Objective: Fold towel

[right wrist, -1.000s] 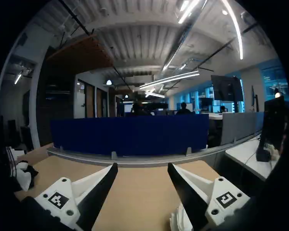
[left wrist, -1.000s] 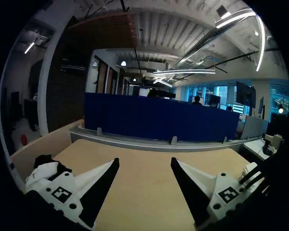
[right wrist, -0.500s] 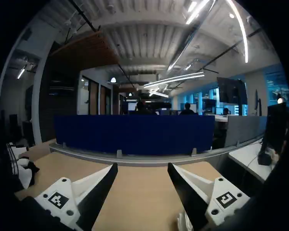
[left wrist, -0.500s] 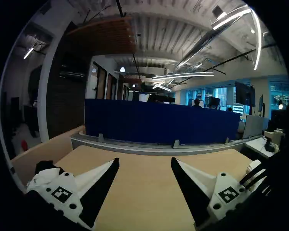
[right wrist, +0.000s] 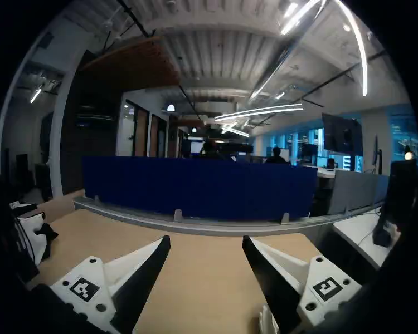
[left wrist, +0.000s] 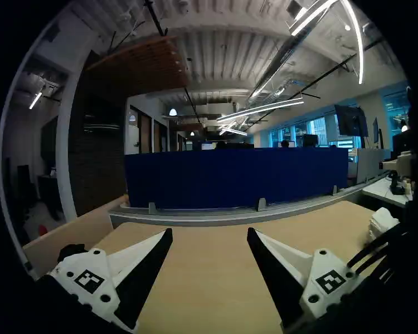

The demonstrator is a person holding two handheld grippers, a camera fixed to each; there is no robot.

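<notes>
**A:** Since a second ago the left gripper view has swung. The white ribbed stack, the towel (left wrist: 383,220) by its look, now sits higher at the right edge. The white-and-black bundle (left wrist: 71,251) at the left has slid almost wholly behind a finger, so only a dark scrap shows.

**B:** And the left gripper (left wrist: 209,231) itself?

**A:** Fingers wide apart, nothing between them, above the wooden table (left wrist: 209,289).

**B:** The right gripper (right wrist: 205,239)?

**A:** Much the same — fingers spread, holding nothing, pointing across the table toward the blue partition (right wrist: 198,186).

**B:** Where is the towel from that side?

**A:** In the right gripper view a white corner of the towel (right wrist: 266,324) peeks out at the bottom, just beside the right-hand finger — whether they touch I cannot tell. The bundle (right wrist: 35,242) lies at the table's far left edge.
</notes>
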